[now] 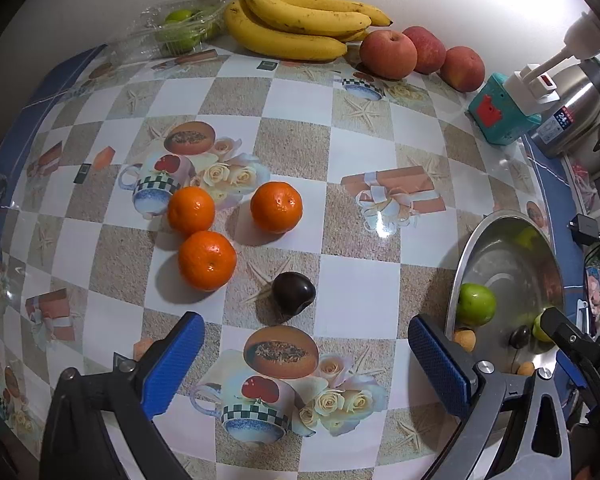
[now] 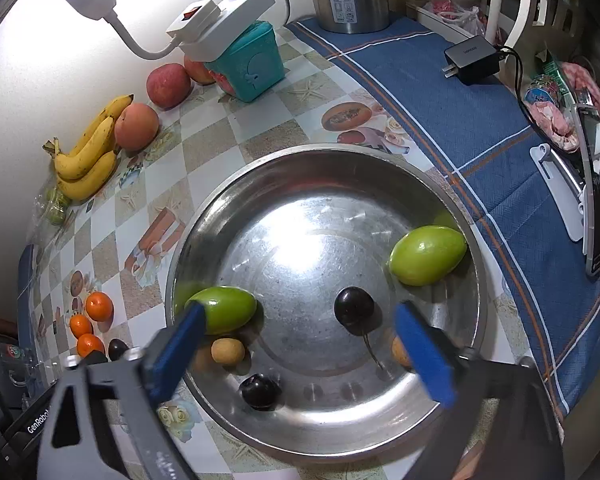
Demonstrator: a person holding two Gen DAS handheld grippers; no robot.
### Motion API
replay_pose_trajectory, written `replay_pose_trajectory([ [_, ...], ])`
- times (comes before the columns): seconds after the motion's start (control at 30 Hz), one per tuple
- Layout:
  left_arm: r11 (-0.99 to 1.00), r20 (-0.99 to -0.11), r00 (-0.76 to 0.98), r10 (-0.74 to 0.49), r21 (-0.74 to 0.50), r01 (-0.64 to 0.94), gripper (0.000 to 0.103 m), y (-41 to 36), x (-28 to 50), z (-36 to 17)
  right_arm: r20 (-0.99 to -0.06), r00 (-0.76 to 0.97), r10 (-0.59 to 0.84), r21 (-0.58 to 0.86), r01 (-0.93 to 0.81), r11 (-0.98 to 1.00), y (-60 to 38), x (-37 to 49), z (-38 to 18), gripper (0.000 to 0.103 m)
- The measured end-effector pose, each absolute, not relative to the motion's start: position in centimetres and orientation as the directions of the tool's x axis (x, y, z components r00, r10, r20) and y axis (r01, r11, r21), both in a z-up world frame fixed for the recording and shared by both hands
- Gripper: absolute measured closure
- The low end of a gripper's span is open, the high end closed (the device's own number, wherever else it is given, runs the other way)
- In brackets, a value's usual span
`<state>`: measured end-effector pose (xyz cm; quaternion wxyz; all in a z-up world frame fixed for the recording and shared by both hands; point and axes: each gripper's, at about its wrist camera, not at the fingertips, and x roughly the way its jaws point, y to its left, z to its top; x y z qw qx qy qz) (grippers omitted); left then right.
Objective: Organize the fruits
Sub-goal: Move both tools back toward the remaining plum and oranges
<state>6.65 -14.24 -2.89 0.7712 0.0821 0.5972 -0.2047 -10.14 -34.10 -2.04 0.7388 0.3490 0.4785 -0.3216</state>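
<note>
I am holding my left gripper point(image 1: 306, 364) spread wide and empty above a dark cherry point(image 1: 293, 292) lying on the tablecloth point(image 1: 360, 276) near three oranges point(image 1: 207, 260). My right gripper point(image 2: 300, 348) is gaping over the metal bowl point(image 2: 452, 392), gripping nothing; another cherry point(image 2: 353, 310) is sitting between its pads.

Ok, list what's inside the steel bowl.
In the steel bowl: two green fruits, two dark cherries, one with its stem, and a small tan fruit. Another tan one is half hidden behind a finger of the open right gripper.
</note>
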Motion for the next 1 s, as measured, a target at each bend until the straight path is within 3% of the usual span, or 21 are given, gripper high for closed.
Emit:
replay_pose_trajectory([
  [0.33,0.891,-0.948,0.262,-0.179,-0.044,0.451,0.0,-14.3,6.7,-2.4,-0.934,0.317,-0.167,0.184,0.823,0.538,-34.3,-10.4,-2.1,0.002],
  [0.67,0.845,-0.9,0.435,-0.021,0.216,0.489,0.0,-12.8,7.8,-1.2,-0.93,0.33,-0.159,0.181,0.79,0.586,-32.8,-8.9,-2.0,0.002],
  [1.0,0.89,-0.891,0.452,0.051,0.246,0.385,0.0,-8.1,10.9,-0.8,-0.929,0.354,-0.107,0.189,0.704,0.685,-29.5,-5.6,-2.1,0.002],
])
